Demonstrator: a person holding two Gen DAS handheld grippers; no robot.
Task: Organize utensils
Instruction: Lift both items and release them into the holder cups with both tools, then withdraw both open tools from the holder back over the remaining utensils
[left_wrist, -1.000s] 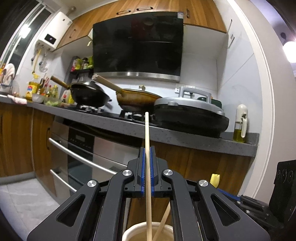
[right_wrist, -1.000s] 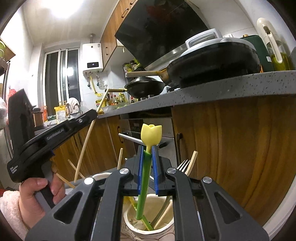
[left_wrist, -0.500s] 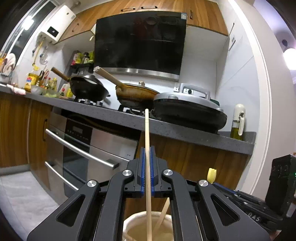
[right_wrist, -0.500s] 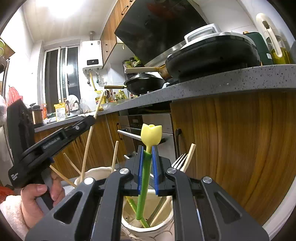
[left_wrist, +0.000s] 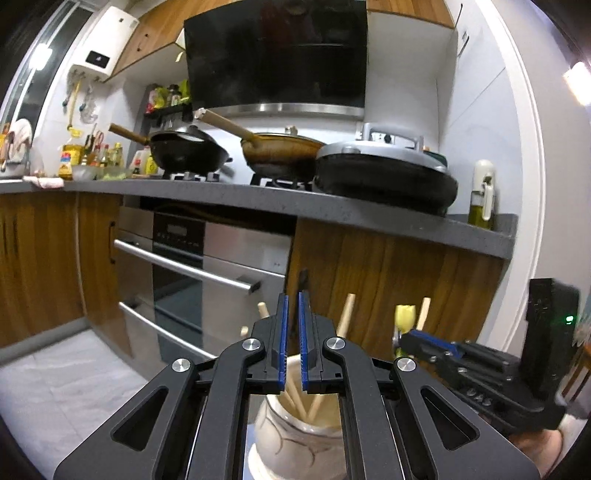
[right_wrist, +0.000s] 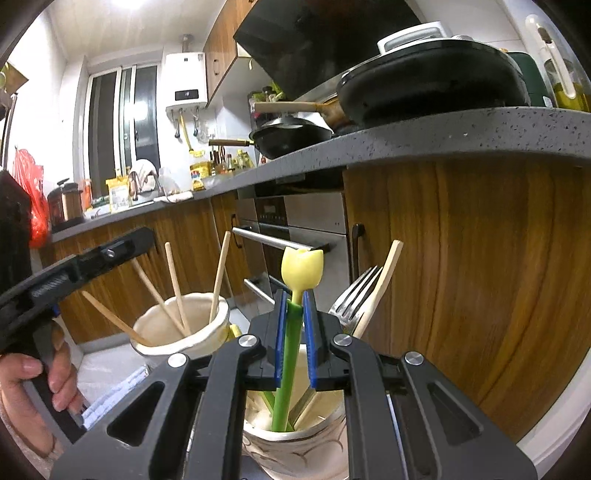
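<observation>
The left tongs (left_wrist: 291, 339) are spread apart with nothing between them above a cream jar (left_wrist: 295, 435) of chopsticks (right_wrist: 175, 284), while the right tongs (right_wrist: 294, 339) loosely hug a green tulip stick (right_wrist: 286, 369) standing in another jar (right_wrist: 295, 450).

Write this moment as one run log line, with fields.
left gripper: open, empty, above chopstick jar | right gripper: open around tulip utensil standing in fork jar

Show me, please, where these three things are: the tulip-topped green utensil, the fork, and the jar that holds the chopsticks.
tulip-topped green utensil (right_wrist: 301, 267), right wrist view, on its yellow tulip head.
fork (right_wrist: 356, 293), right wrist view, on the metal tines.
jar with chopsticks (right_wrist: 207, 334), right wrist view, on its cream rim.
</observation>
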